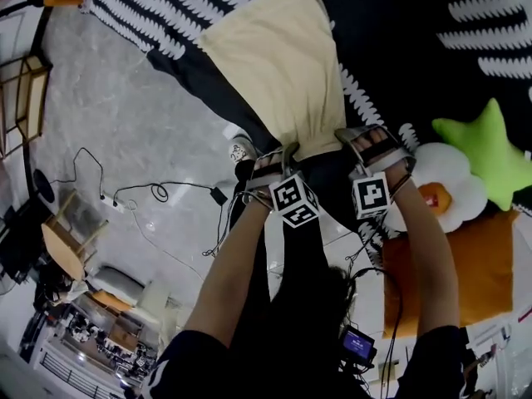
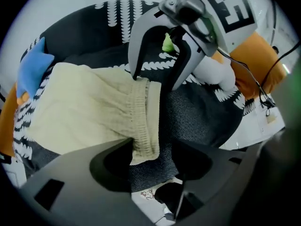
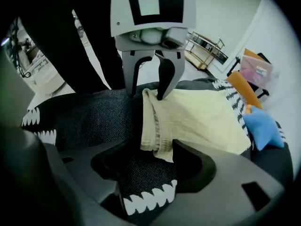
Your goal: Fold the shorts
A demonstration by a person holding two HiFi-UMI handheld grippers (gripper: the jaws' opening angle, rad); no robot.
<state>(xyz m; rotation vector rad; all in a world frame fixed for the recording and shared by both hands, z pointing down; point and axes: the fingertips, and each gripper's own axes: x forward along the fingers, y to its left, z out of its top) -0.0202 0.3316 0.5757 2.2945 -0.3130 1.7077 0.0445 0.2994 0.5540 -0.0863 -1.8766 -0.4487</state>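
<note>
Cream shorts (image 1: 283, 56) lie flat on a dark bed cover (image 1: 399, 48) with white leaf print, the ribbed waistband (image 2: 140, 117) toward me. Both grippers point steeply down at that waistband. My left gripper (image 1: 278, 155) straddles one end of the waistband (image 2: 143, 147). The cloth lies against one jaw with a gap to the other, so the jaws are open (image 2: 151, 152). My right gripper (image 1: 371, 140) straddles the other end (image 3: 157, 145), its jaws open (image 3: 149, 149) and not pressing the cloth. Each gripper view also shows the other gripper at the far end of the band.
A green star pillow (image 1: 486, 152), a white flower pillow (image 1: 445, 181) and an orange cushion (image 1: 482, 264) lie to the right on the bed. A blue star pillow (image 2: 33, 67) sits beyond the shorts. Grey floor with cables (image 1: 158, 191) and a wooden rack (image 1: 25, 98) lies to the left.
</note>
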